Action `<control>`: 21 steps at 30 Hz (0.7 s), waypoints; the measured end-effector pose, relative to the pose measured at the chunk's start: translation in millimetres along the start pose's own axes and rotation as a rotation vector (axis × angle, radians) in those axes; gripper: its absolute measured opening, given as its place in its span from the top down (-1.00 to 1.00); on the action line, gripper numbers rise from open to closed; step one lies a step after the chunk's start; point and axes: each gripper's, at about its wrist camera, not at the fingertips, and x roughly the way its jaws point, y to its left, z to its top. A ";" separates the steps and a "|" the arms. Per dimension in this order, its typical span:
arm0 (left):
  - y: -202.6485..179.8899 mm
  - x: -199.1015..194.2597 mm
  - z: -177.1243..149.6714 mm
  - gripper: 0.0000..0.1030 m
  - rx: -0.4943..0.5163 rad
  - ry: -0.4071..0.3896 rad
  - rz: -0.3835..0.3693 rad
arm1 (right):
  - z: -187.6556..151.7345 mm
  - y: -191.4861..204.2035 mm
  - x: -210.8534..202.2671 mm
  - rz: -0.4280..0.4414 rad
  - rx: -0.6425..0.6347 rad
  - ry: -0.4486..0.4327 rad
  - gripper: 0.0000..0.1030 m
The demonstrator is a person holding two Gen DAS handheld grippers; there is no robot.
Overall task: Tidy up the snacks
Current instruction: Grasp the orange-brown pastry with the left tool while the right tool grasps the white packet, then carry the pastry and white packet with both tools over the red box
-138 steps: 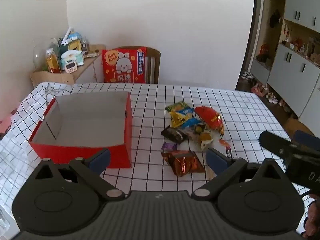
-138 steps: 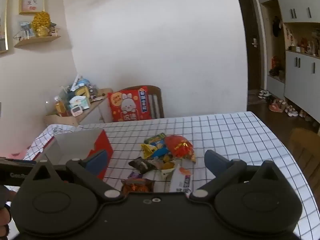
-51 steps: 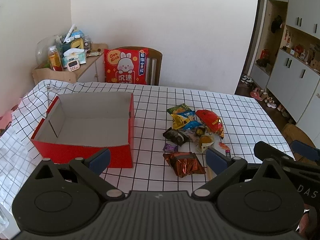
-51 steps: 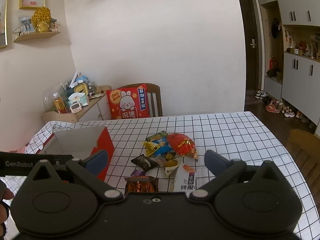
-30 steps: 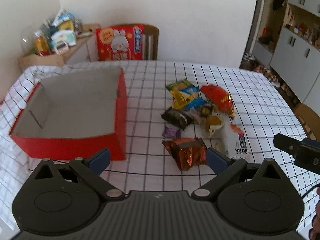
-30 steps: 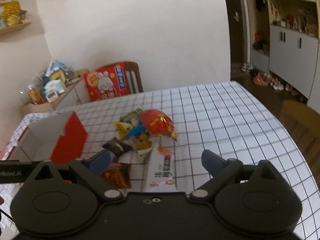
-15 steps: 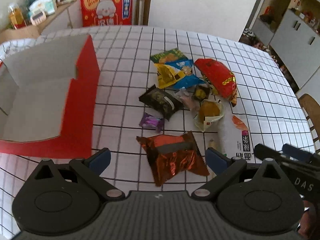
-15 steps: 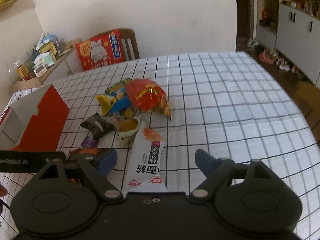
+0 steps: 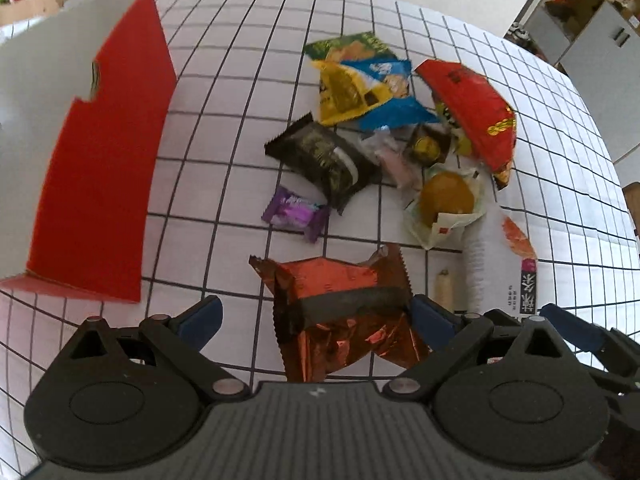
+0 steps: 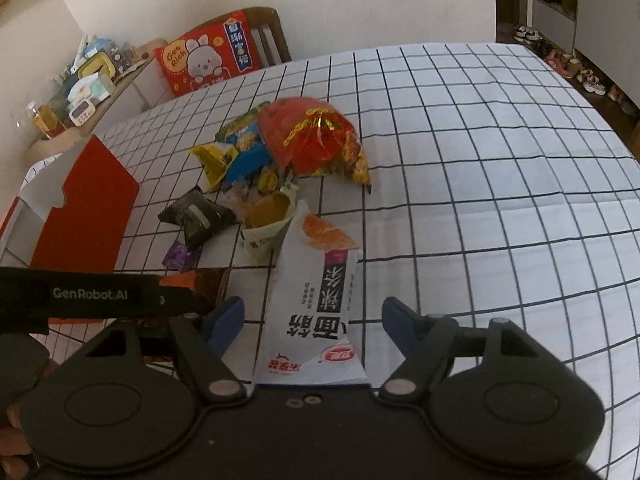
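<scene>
We are only starting to organize the snacks: the red cardboard box (image 9: 100, 168) is showing nothing inside in the part we can see, and every packet we can see is lying loose on the checked tablecloth (image 10: 480, 208). We are holding the left gripper (image 9: 316, 314) with its jaws wide apart around the copper foil packet (image 9: 340, 300), the right pad seeming to be at the packet's edge while the left pad is standing clear, so nothing is being gripped yet. We are closing the right gripper (image 10: 312, 318) around the white noodle-snack packet (image 10: 312, 312), which is lying lengthwise between the blue pads with a gap on both sides, so it is not being held either. Beyond them we are seeing the purple candy (image 9: 294, 214), the black wrapper (image 9: 324, 160), the yellow pastry cup (image 9: 446, 200), the yellow-and-blue chip bags (image 9: 360, 88) and the big red bag (image 9: 472, 108), all waiting to be moved. The 2 grippers are working very near each other, so crowding between them looks like the main risk. The cloth to the right of the pile is lying bare, and the box's near red wall is standing well apart from the foil packet, leaving a bare strip of cloth between them for carrying things across.
</scene>
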 end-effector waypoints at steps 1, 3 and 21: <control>1.2 1.1 -0.1 -0.92 -0.005 0.007 -0.014 | -0.1 -0.1 2.5 0.002 0.001 0.006 -0.44; 2.3 3.4 0.1 -0.83 -0.013 0.020 -0.031 | -0.7 0.6 6.5 0.006 0.002 0.014 -0.41; 2.9 0.3 -5.9 -0.06 -0.015 0.030 -0.078 | -8.1 9.5 9.8 -0.002 -0.005 0.031 0.23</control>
